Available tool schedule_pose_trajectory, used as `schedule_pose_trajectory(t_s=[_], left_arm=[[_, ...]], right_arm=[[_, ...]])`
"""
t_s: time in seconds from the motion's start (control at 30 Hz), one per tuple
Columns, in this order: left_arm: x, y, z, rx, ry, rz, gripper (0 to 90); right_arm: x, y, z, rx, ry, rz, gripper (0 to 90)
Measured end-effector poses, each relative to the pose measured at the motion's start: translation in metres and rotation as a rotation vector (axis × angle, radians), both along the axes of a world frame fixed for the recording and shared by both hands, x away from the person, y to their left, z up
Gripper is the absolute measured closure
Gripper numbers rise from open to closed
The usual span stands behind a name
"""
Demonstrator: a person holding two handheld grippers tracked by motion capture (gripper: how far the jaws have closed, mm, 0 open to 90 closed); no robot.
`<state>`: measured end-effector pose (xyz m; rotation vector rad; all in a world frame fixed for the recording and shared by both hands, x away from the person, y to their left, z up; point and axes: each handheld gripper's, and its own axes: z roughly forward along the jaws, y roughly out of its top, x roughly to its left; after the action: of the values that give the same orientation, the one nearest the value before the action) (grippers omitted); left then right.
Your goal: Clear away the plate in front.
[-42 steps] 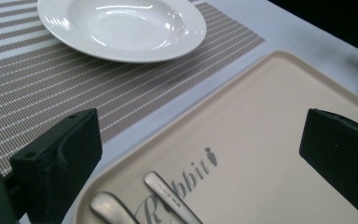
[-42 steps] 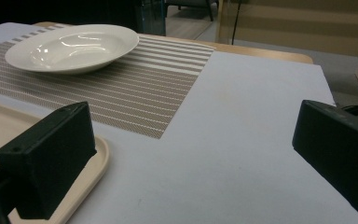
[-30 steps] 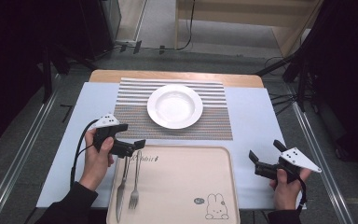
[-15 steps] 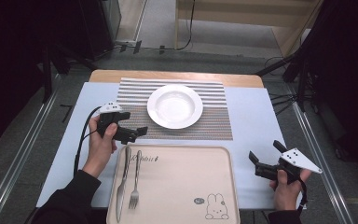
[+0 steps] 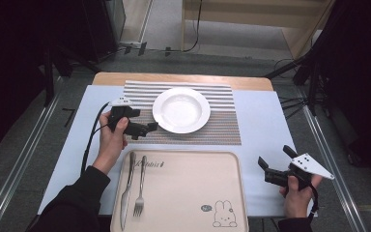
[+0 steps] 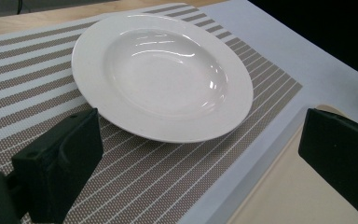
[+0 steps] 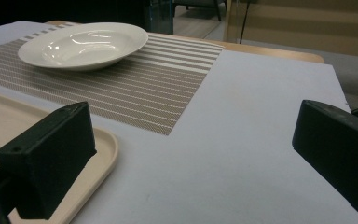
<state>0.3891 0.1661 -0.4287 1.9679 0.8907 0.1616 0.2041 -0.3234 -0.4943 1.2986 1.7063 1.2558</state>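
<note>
The left gripper [image 5: 150,128] was right beside the near-left edge of the white plate [image 5: 181,110], which sat on the striped mat [image 5: 222,130], and its jaws were wide apart with nothing between them. To grab the plate well, I think one jaw should slide under the rim and the other go over it, then squeeze slowly so the plate does not slip or tip. The right gripper [image 5: 274,163] waited far off by the tray [image 5: 188,193], jaws apart and empty too.
</note>
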Motion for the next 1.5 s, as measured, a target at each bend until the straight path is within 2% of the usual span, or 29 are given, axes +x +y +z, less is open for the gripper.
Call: schedule_pose_trajectory(t_s=[0.33,0.43,0.7,0.9,1.1,1.33,1.5], left_arm=[[0.023,-0.008,-0.006,0.006,0.033,0.015,0.0],[0.028,-0.010,-0.008,-0.032,0.056,0.014,0.0],[0.048,-0.015,-0.014,-0.018,0.071,0.042,0.0],[0.061,-0.019,-0.021,0.020,0.088,0.070,2.9],[0.071,-0.023,-0.030,0.016,0.109,0.097,2.9],[0.081,-0.029,-0.038,0.038,0.125,0.102,2.9],[0.090,-0.028,-0.045,0.041,0.158,0.123,2.9]], right_arm=[[0.000,0.000,0.000,0.005,0.000,0.005,0.0],[0.000,0.000,0.000,0.009,-0.002,0.003,0.0],[0.000,0.001,0.000,0.002,-0.002,0.005,0.0],[0.000,0.000,0.000,0.002,-0.005,0.006,0.0],[0.000,-0.001,0.001,0.004,-0.005,0.005,0.0],[0.000,-0.001,0.000,0.011,-0.003,0.006,0.0],[0.000,-0.001,0.001,0.011,-0.002,0.008,0.0]])
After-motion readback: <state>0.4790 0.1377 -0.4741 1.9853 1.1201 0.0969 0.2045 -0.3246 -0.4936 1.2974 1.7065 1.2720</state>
